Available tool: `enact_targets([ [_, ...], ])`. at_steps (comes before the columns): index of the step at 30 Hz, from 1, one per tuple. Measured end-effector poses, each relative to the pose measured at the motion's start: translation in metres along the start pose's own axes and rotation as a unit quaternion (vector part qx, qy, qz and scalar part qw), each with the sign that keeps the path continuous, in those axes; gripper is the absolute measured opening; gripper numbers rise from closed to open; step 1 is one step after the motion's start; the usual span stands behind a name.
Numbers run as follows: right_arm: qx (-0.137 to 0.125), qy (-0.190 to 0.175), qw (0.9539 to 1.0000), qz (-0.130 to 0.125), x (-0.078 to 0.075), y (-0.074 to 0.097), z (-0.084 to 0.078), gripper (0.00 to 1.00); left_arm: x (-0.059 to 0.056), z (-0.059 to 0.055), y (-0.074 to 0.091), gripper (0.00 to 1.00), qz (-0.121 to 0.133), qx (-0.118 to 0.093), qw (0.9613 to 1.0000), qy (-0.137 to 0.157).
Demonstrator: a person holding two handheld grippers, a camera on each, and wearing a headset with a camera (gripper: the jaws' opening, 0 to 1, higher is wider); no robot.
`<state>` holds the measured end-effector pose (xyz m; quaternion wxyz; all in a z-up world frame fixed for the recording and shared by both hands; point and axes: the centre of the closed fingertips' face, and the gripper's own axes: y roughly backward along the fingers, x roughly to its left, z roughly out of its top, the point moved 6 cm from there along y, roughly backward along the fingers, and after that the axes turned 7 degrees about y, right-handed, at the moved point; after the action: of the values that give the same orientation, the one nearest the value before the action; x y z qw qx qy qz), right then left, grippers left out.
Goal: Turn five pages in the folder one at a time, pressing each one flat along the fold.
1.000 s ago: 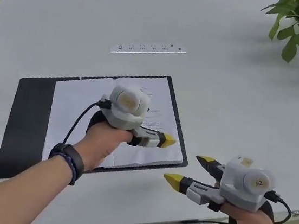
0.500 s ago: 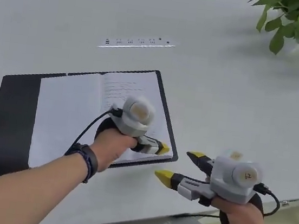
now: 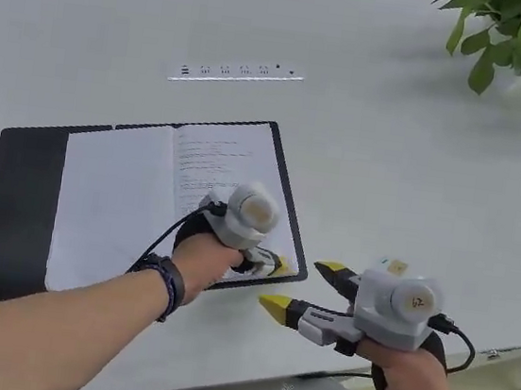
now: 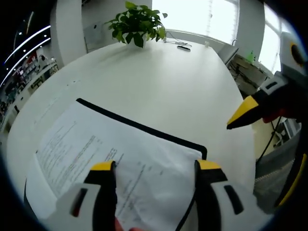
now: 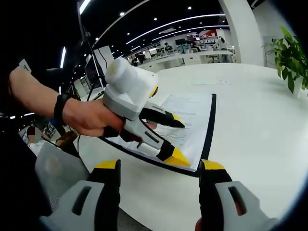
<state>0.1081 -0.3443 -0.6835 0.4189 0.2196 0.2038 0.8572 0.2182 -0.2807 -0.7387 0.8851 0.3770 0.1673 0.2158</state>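
The white table is carrying everything, with a plant sitting at its far right corner, well apart from the work. The black folder is lying open and flat near the person's edge, its left cover showing bare beside a blank left sheet, and a printed page is resting on the right half. That layout is likely putting the next page to turn on the right side, with its free corner nearest the hands. The left gripper is hanging over that near right corner with its jaws spread wide, one on each side of the corner in its own view; this is probably so that closing them would be pinching the one top sheet at its loose edge. Whether the tips are touching the paper, I cannot tell. The right gripper is hovering over bare table just beside the folder's near right corner, jaws also spread wide and holding nothing, pointing toward the left gripper; it seems to be keeping out of the page's path while staying near enough for pressing along the fold afterwards. A power strip is lying beyond the folder.
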Motion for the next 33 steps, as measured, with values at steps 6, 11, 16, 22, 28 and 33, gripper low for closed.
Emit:
enact_targets([
  [6,-0.001,-0.004,1.0,-0.002,-0.002,0.002,-0.001,0.65,0.001,-0.001,0.0,0.63,0.002,0.003,0.9998,-0.019],
  [11,-0.005,-0.014,0.9999,-0.002,-0.004,0.003,-0.002,0.63,0.004,-0.002,0.0,0.62,0.003,-0.003,0.9998,-0.018],
  [16,-0.005,-0.015,0.9999,-0.005,-0.006,0.003,-0.002,0.63,0.01,0.0,0.002,0.56,-0.002,-0.002,0.9999,-0.012],
  [22,-0.003,-0.014,0.9999,-0.004,-0.011,-0.001,0.0,0.62,0.009,-0.001,0.003,0.57,-0.01,-0.006,0.9999,0.001],
  [28,0.001,-0.01,0.9999,0.002,-0.019,-0.011,0.002,0.61,0.011,-0.002,0.003,0.53,-0.007,-0.009,0.9999,-0.001],
  [33,0.001,-0.011,0.9999,0.005,-0.029,-0.018,0.007,0.6,0.015,-0.003,0.002,0.48,0.003,-0.012,0.9999,-0.007],
])
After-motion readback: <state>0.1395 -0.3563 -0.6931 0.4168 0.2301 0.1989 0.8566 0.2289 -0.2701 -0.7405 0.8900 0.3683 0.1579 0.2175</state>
